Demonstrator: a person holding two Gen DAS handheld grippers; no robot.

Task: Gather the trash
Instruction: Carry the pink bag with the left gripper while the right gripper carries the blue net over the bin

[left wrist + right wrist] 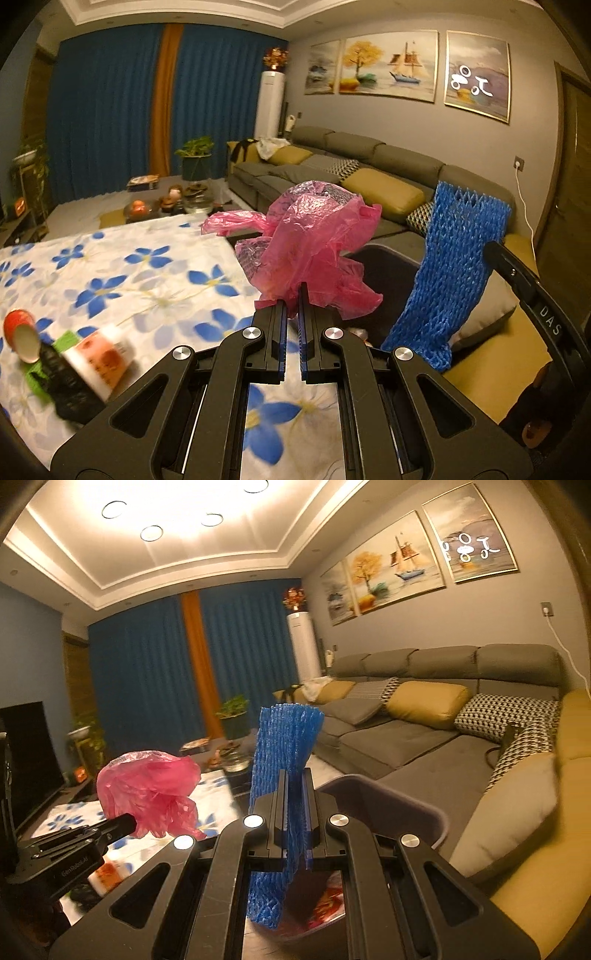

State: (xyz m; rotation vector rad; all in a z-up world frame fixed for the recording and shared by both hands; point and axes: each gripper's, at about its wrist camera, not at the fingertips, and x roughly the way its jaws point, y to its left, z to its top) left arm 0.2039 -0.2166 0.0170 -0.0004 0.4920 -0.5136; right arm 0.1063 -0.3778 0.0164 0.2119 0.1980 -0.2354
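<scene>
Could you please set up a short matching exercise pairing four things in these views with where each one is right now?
Things:
1. pink plastic bag
2. blue foam net
3. red-capped bottle
4. snack wrapper

Places:
A. inside the dark bin
B. clamped in the right tool
C. lying on the floral cloth
D. clamped in the left tool

Pairs: 1-D, 2-B, 3-C, 4-A
</scene>
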